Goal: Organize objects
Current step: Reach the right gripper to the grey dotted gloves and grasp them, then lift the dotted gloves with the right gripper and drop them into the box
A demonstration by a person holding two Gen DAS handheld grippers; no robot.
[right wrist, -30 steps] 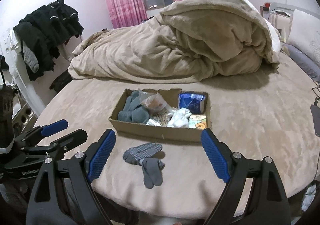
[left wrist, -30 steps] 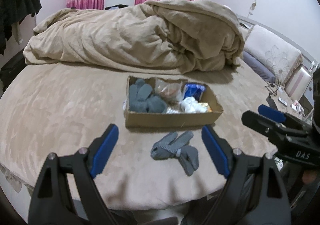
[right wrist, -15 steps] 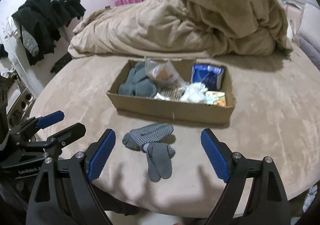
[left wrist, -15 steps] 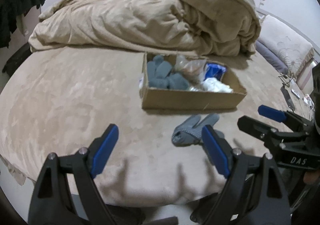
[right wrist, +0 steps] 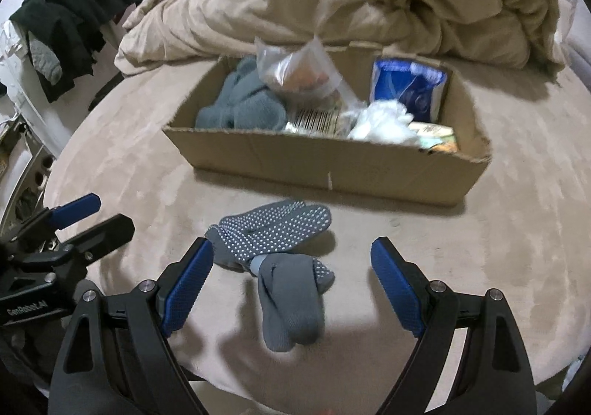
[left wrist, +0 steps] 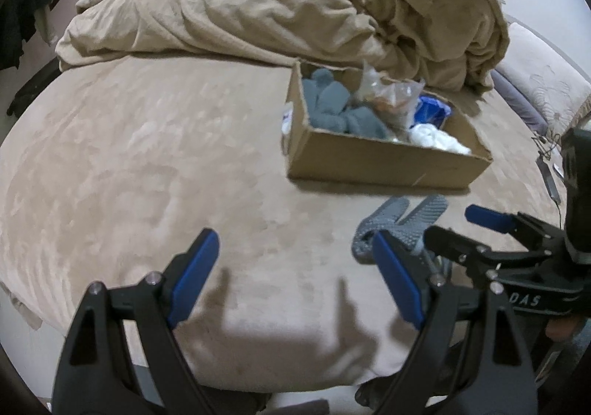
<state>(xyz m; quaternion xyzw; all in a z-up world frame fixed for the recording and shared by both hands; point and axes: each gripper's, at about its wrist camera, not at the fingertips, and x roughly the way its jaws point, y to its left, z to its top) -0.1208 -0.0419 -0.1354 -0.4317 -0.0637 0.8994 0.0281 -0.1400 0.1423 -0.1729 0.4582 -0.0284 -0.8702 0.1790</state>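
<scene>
The round bed with its tan plush cover (left wrist: pixel 147 164) fills most of the room, and the rumpled beige duvet (left wrist: pixel 288 5) is heaped along its far side. Just in front of the duvet sits the shallow brown cardboard box (right wrist: pixel 325 160), already holding blue-grey knitted things, a clear plastic bag, a blue packet and something white and crumpled. On the bare cover near the box's front wall, apart from it, lie the 2 grey gloves with white grip dots (right wrist: pixel 273 230), one overlapping the other.

Compared with a second ago, both tools have dropped toward the bed and tipped downward, so box and gloves now loom larger. The right gripper (right wrist: pixel 291 285) stands wide, nothing in it, its blue pads either side of the nearer glove. The left gripper (left wrist: pixel 295 278) is also wide and empty, over bare cover with the gloves just past its right-hand pad. I judge the gloves are the last loose items, and the right tool looks best placed to take them.
</scene>
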